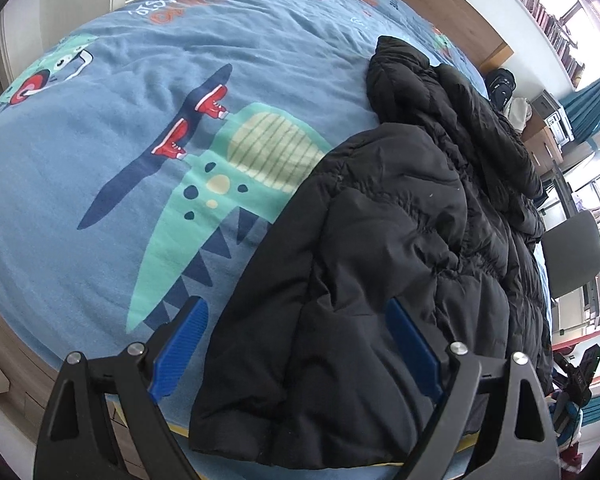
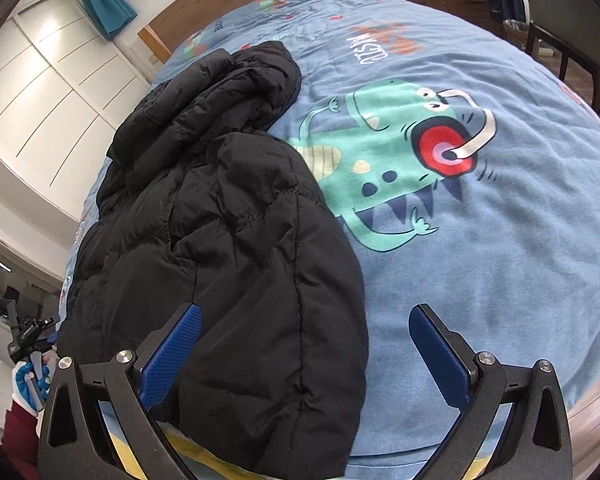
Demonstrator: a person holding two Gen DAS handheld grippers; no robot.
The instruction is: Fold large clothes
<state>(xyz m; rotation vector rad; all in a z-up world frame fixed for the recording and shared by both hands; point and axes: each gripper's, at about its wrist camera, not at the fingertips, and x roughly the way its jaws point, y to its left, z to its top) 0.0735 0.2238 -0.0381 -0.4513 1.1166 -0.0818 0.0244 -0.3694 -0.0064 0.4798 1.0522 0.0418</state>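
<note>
We count one black puffer jacket [image 1: 400, 260], lying on the blue cartoon bedspread [image 1: 100, 180] near the bed's near edge, partly folded, with one sleeve laid over the body. In the left wrist view, going left to right: one white cabinet [image 1: 52, 8] beyond the bed, one green dinosaur print [image 1: 220, 184] on a skateboard, then the jacket, one wooden headboard [image 1: 452, 4], one long shelf of books [image 1: 540, 12], and one dark chair [image 1: 576, 252] at far right. Our left gripper [image 1: 296, 332] has its two blue pads spread wide above the jacket's lower part, gripping nothing.

In the right wrist view, left to right: one white wardrobe [image 2: 48, 80], one teal curtain [image 2: 100, 0], the jacket [image 2: 228, 240] again, then one green monster print [image 2: 396, 160] with red headphones. Our right gripper [image 2: 304, 340] is likewise wide open, its left pad over the jacket hem, its right pad over bare bedspread [image 2: 500, 260], holding nothing. The other handheld gripper [image 2: 26, 338] shows at far left, small.
</note>
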